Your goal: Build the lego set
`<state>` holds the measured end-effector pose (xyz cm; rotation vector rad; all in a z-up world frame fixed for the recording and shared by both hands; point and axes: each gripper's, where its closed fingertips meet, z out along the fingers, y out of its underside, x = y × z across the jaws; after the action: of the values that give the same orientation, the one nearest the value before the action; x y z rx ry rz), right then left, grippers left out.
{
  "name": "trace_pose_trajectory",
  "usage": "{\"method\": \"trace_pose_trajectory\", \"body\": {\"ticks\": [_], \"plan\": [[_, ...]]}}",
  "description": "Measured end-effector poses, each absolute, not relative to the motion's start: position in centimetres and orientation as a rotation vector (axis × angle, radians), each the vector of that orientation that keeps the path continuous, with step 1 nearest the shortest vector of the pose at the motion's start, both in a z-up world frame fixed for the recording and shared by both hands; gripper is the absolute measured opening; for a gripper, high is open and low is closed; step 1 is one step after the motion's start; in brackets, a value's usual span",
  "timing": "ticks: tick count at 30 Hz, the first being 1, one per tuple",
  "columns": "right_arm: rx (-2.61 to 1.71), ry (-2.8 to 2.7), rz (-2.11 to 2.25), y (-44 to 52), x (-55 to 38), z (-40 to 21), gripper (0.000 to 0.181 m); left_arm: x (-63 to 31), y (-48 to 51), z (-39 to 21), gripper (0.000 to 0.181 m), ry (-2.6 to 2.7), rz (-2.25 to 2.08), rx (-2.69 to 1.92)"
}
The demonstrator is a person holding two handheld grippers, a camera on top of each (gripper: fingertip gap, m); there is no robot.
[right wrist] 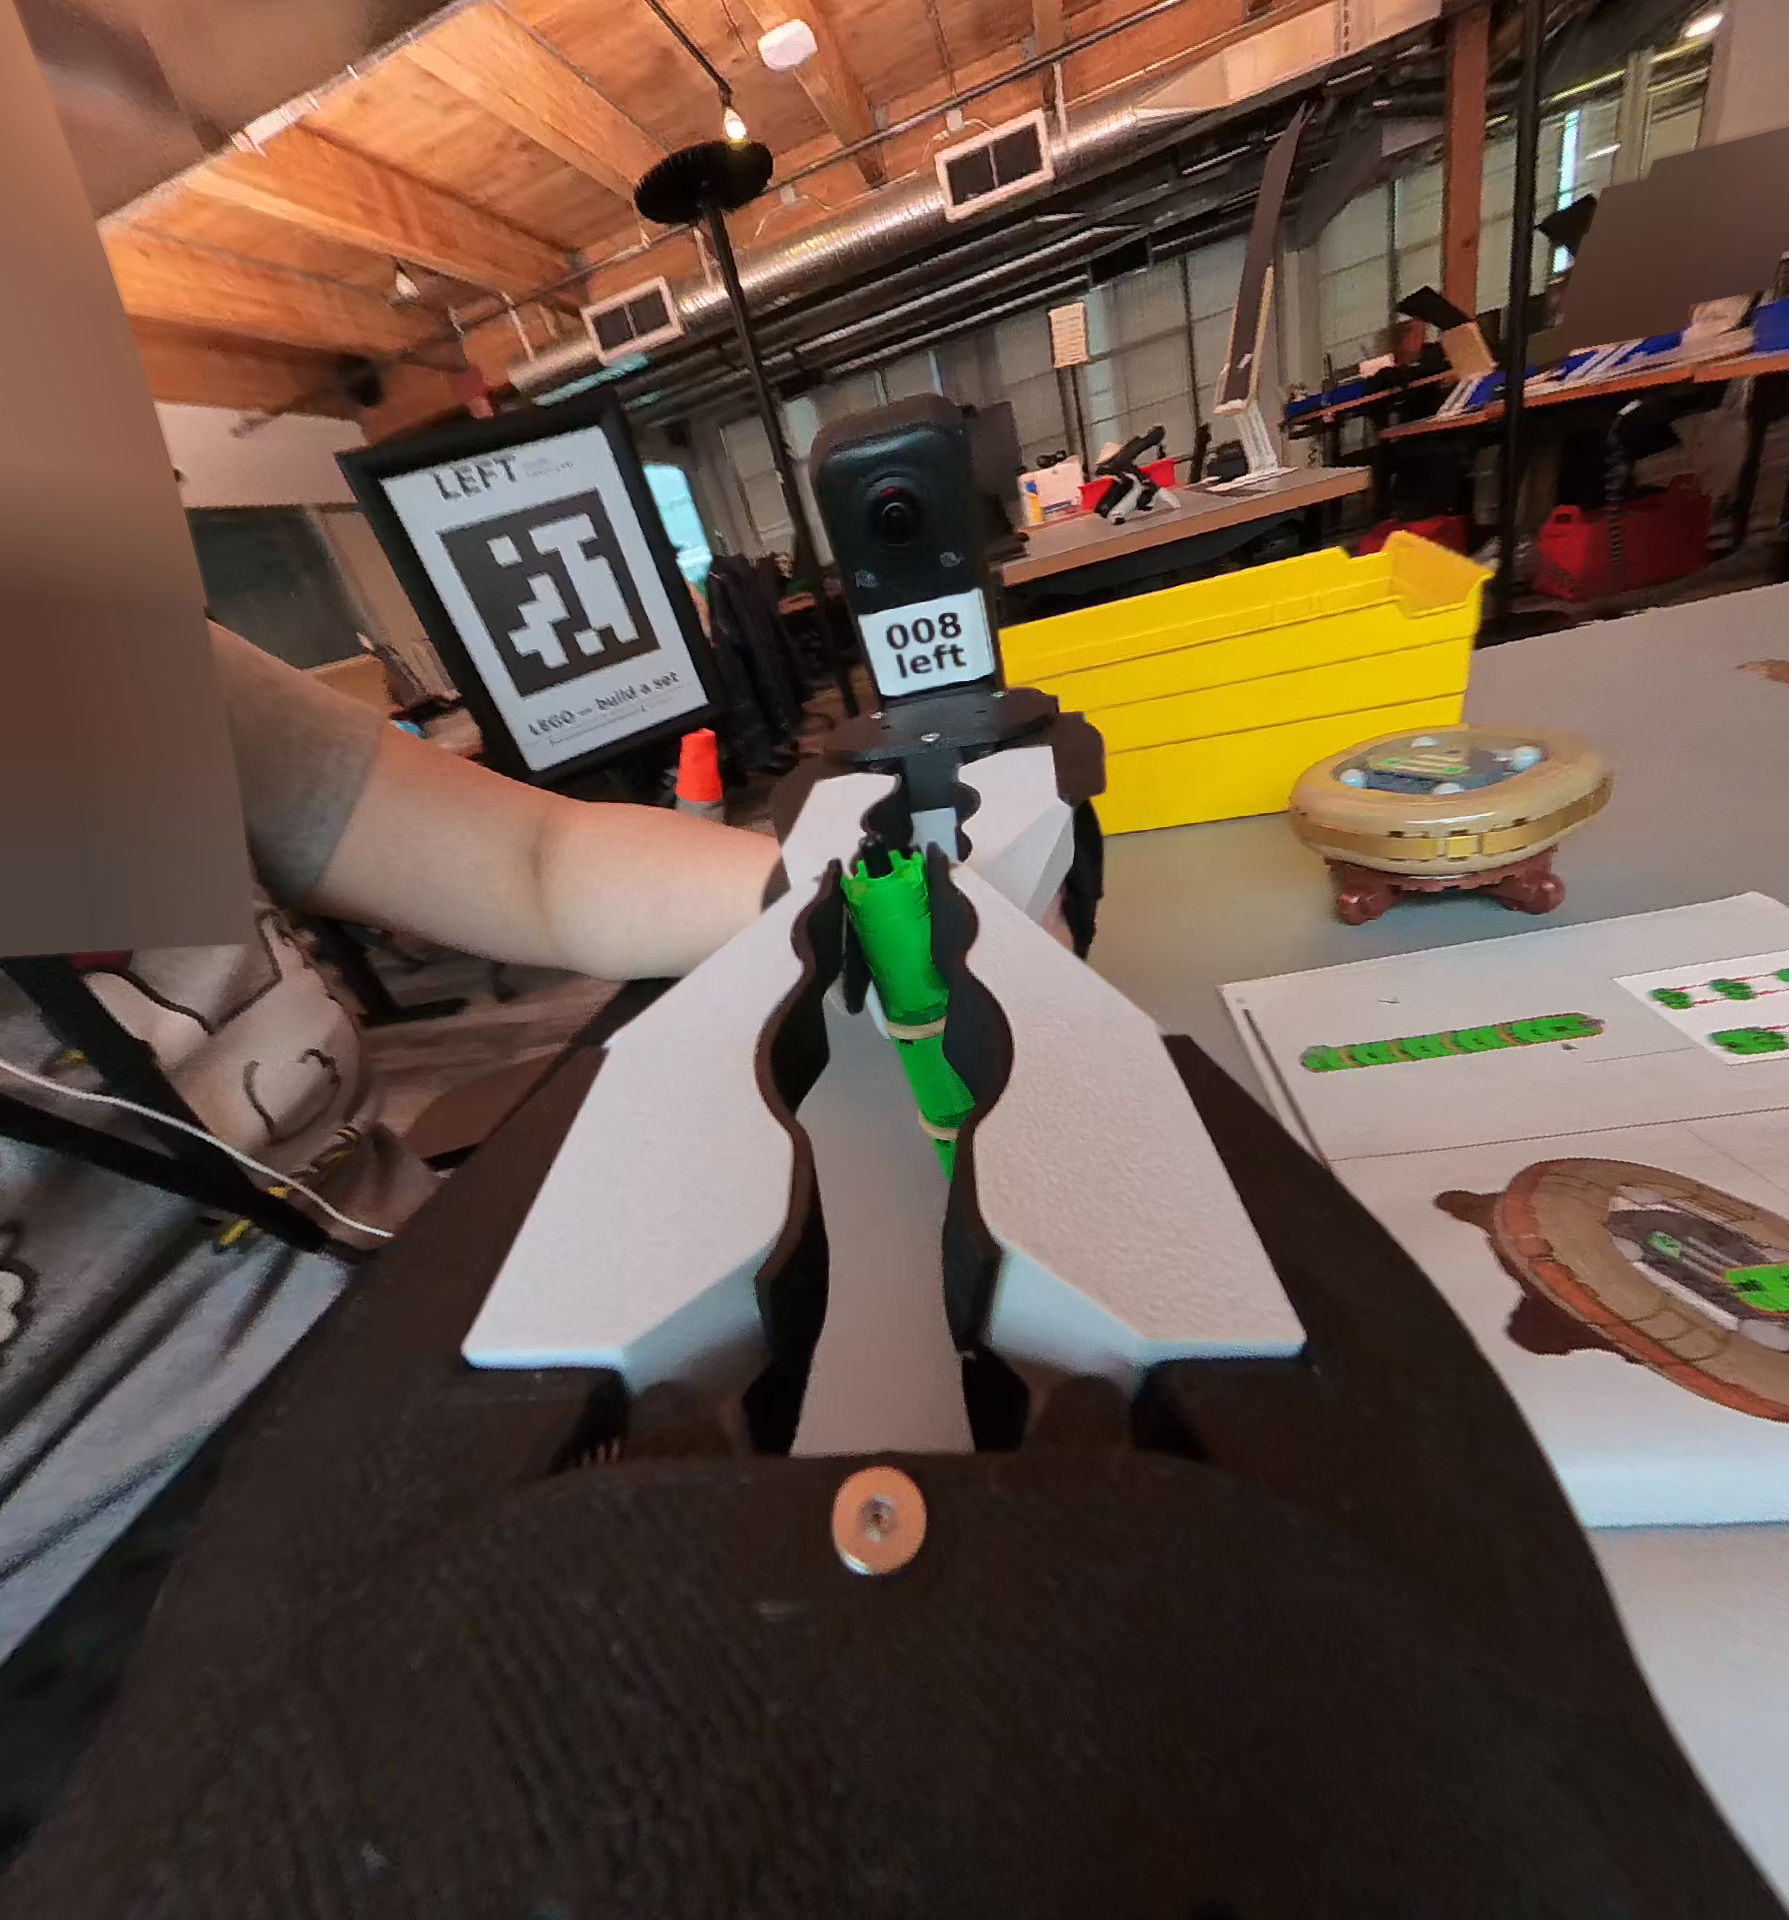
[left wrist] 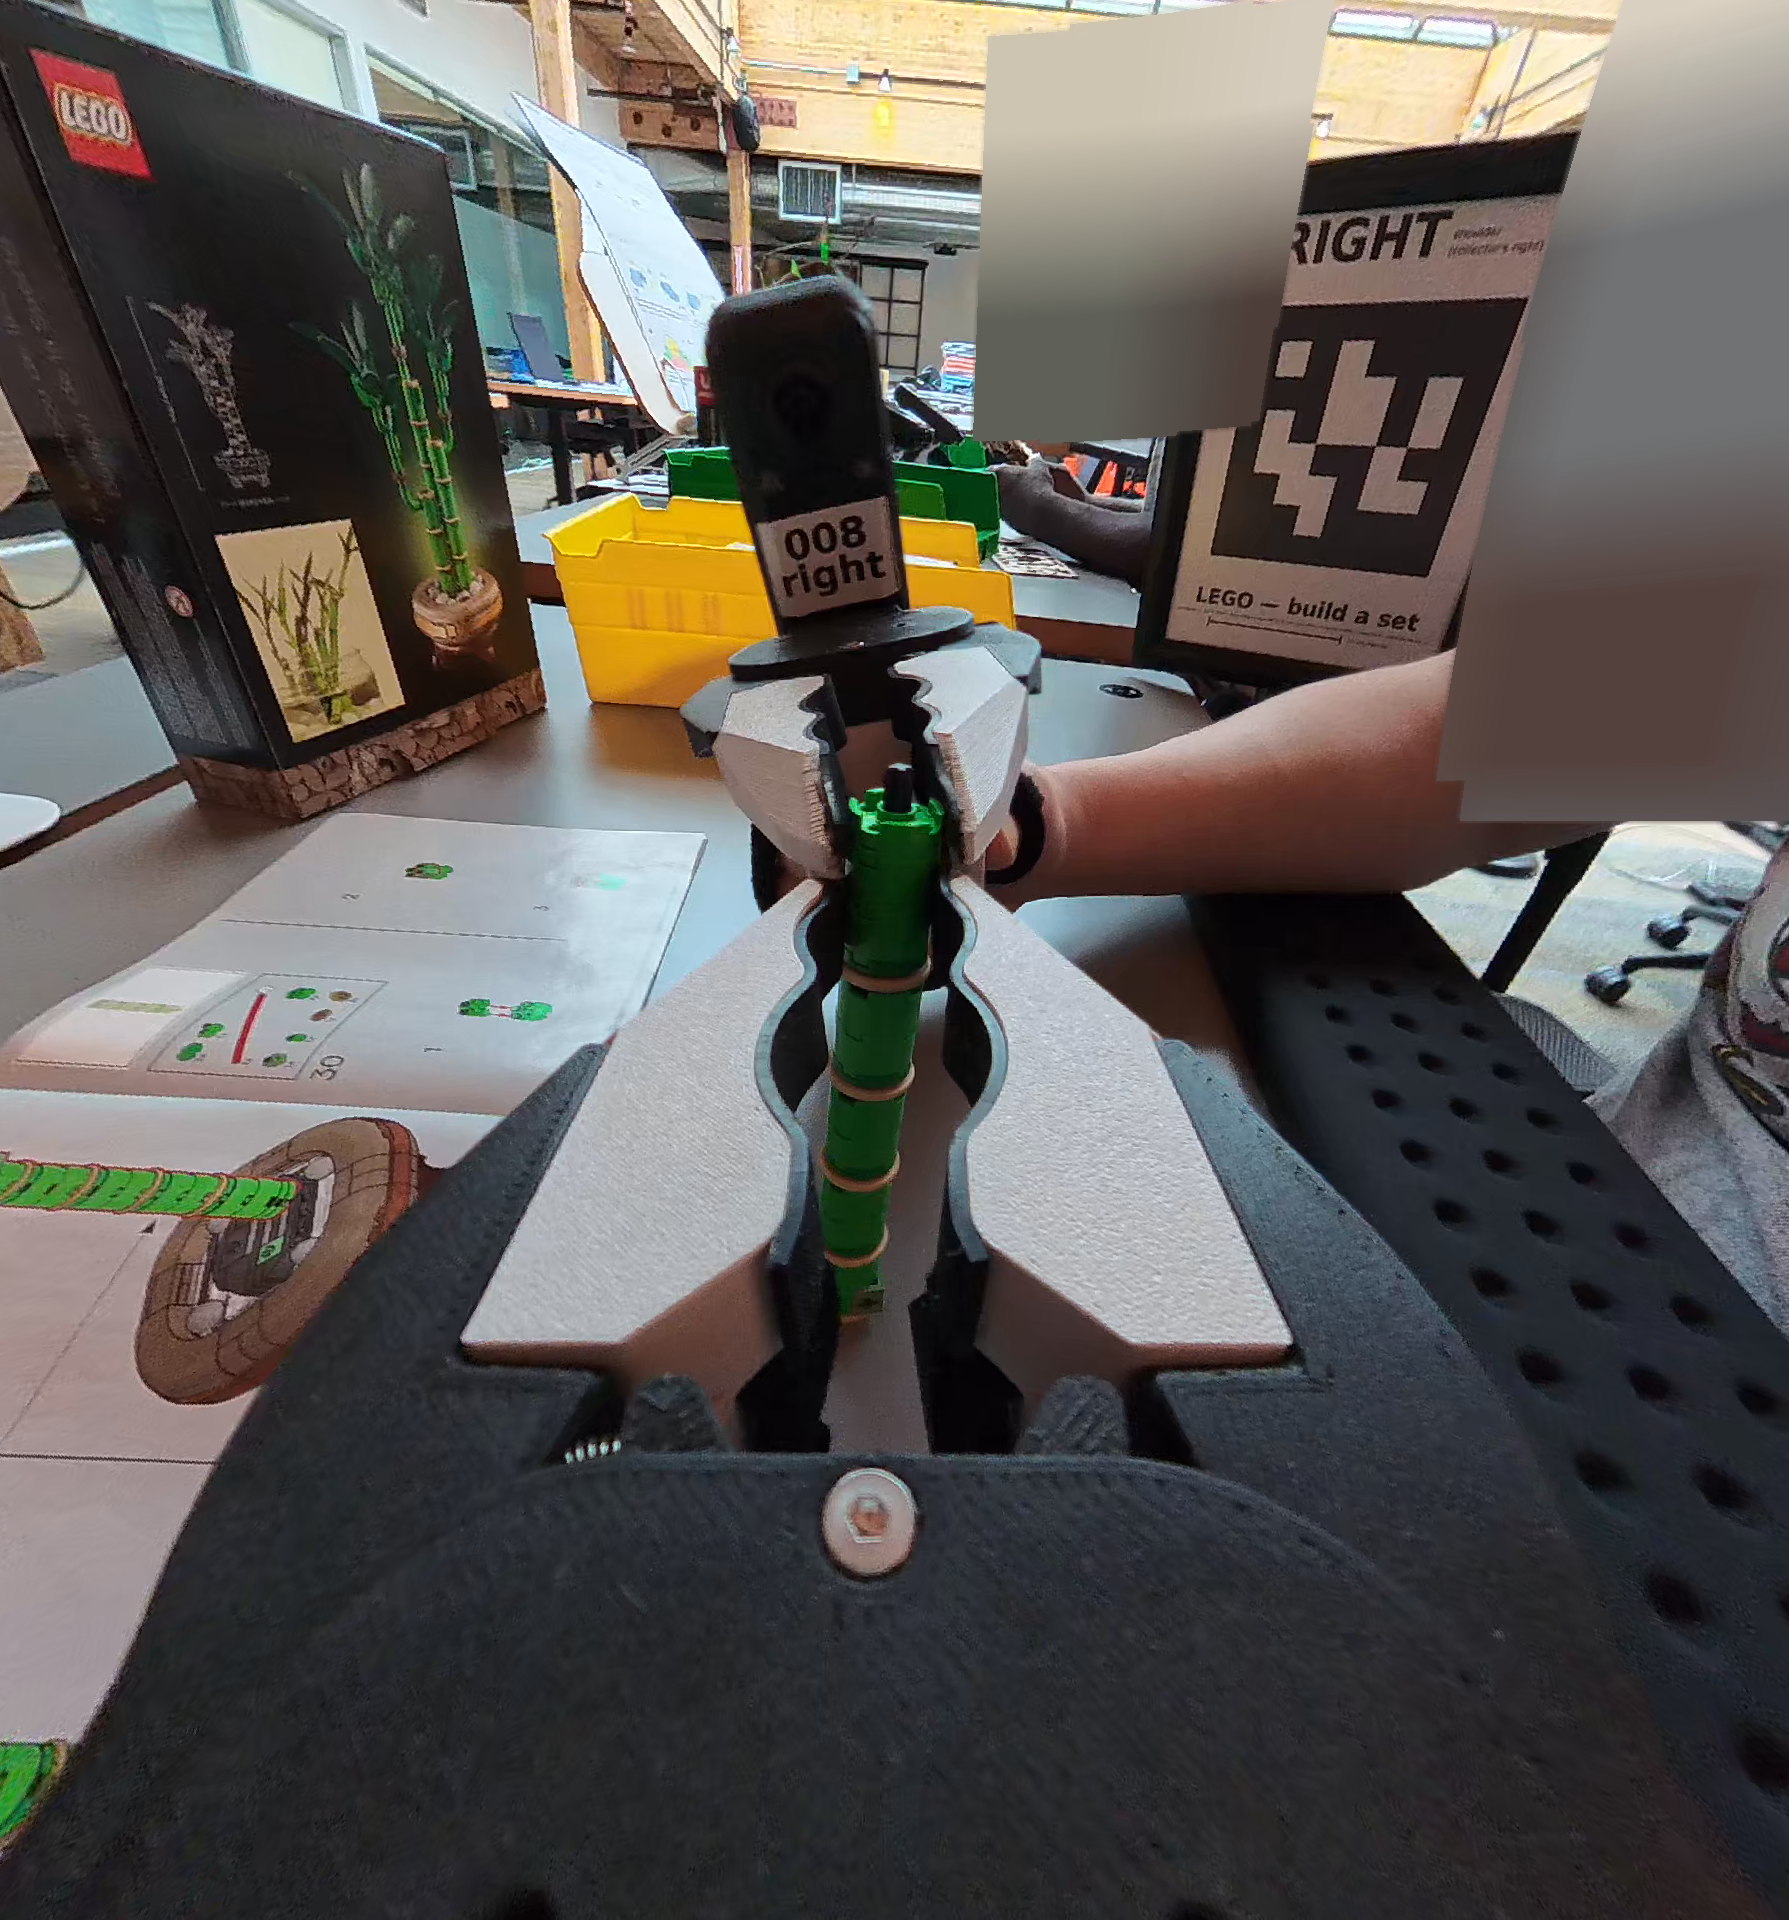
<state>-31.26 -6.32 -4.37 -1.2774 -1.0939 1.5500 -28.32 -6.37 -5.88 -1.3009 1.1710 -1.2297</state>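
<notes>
A green bamboo stalk [left wrist: 874, 1039] with tan rings and a black pin at its end is held above the table between both grippers, which face each other. My left gripper [left wrist: 885, 888] is shut on the stalk, which runs along between its white fingers. My right gripper [right wrist: 888, 883] is shut on the same stalk [right wrist: 905, 987] from the opposite side. Each gripper shows in the other's view, the right [left wrist: 895, 831] and the left [right wrist: 911, 842], both at the stalk's end. The tan round pot base [right wrist: 1451, 821] on a brown stand sits on the table to the right.
An open instruction booklet [left wrist: 350, 935] lies on the table and also shows in the right wrist view [right wrist: 1596, 1091]. A yellow bin [left wrist: 661, 613] [right wrist: 1254, 686] stands behind. The set's box [left wrist: 277, 447] stands at left. There are framed marker signs [left wrist: 1357, 436] [right wrist: 547, 592] and a black perforated chair [left wrist: 1492, 1143]. The tips of both grippers are at nearly the same place. Left tips and right tips are each some 25 cm from the tan round pot base [right wrist: 1451, 821].
</notes>
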Motion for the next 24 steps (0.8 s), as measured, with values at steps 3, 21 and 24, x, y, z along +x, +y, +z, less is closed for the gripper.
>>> {"method": "trace_pose_trajectory", "body": {"ticks": [3,21,24], "plan": [[-1.230,-1.059,1.586,-6.6,-30.9,-3.6,0.022,-28.2,-6.6,-5.8,0.016,1.180,-1.223,-1.296],[-1.284,-1.061,1.321,-5.7,-31.3,-3.0,0.007,-28.6,-6.3,-5.8,0.016,1.156,-1.238,-1.301],[-1.296,-1.067,1.329,-5.8,-31.4,-3.1,0.004,-28.6,-6.2,-5.8,0.016,1.154,-1.240,-1.301]]}}
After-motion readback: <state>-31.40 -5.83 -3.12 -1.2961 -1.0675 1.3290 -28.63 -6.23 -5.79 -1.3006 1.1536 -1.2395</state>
